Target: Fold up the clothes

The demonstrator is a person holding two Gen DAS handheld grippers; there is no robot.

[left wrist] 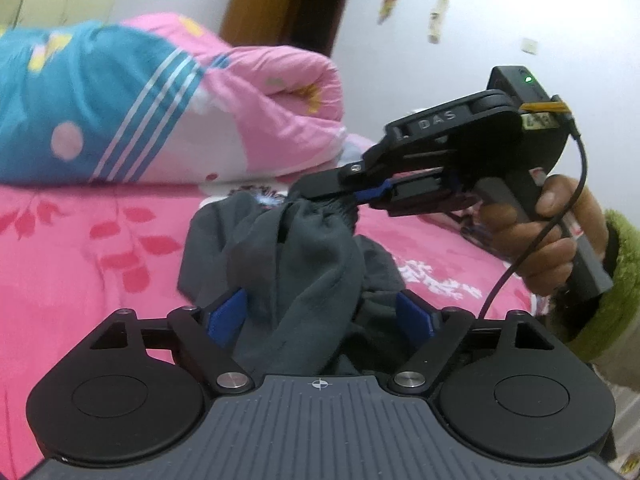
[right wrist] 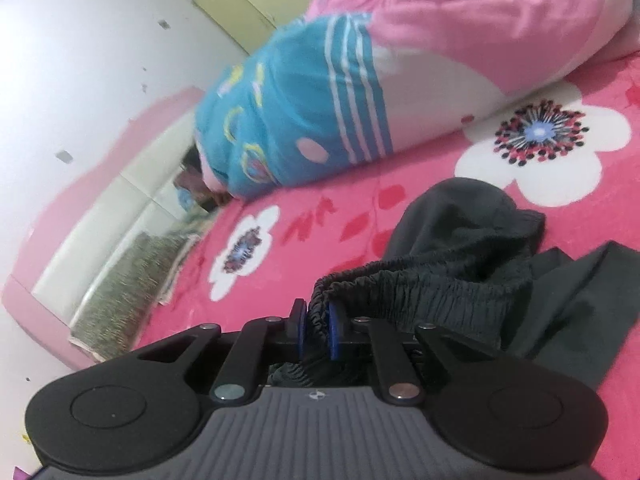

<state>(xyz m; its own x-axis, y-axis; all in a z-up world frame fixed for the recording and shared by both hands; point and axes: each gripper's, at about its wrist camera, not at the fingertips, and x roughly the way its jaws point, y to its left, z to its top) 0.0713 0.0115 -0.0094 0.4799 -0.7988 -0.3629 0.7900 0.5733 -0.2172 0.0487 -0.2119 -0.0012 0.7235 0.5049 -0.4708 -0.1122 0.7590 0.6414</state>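
My right tool [right wrist: 317, 330] pinches the dark garment's [left wrist: 304, 264] gathered waistband; its far end is cut off. My left tool [left wrist: 320, 314], jaws wide, straddles bunched cloth, gripping nothing.

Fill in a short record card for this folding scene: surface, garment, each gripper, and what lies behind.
surface: pink flowered bedspread
garment: dark grey trousers, bunched, elastic waistband gathered
right gripper: shut on the waistband, blue pads pinching its edge
left gripper: jaws wide, cloth between them, pads not pressing on it
hand: holds the right gripper's handle, green fuzzy cuff at the wrist
behind: rolled pink and blue quilt on the bed
fold state: not yet folded flat
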